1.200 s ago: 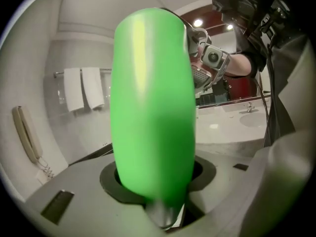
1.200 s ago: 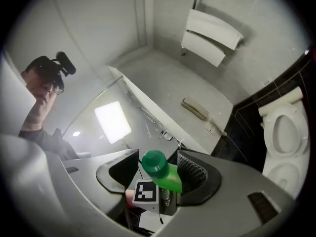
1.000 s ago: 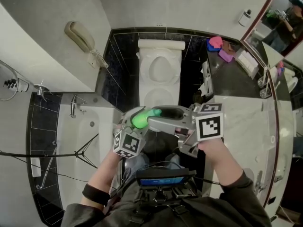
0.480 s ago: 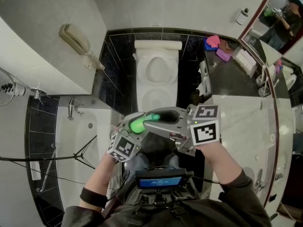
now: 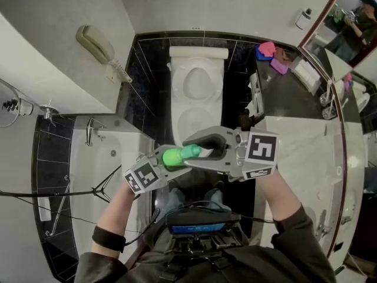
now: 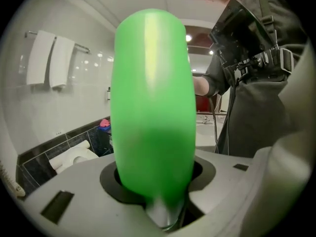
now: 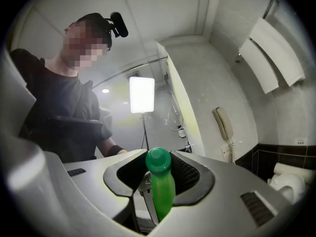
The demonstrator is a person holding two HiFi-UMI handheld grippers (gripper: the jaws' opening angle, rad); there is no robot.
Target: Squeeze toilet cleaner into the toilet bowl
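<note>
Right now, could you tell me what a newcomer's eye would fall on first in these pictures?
The bright green bottle stands out first, held level between both grippers in the middle of the head view. The left gripper clamps its body, and the right gripper, whose jaws have just been closing, grips its cap end. Next comes the white toilet straight ahead, beyond the bottle.

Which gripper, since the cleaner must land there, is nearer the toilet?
Right. The right gripper, its jaws having just closed on the green bottle, hangs just before the toilet; the left gripper sits back, toward the bathtub.
</note>
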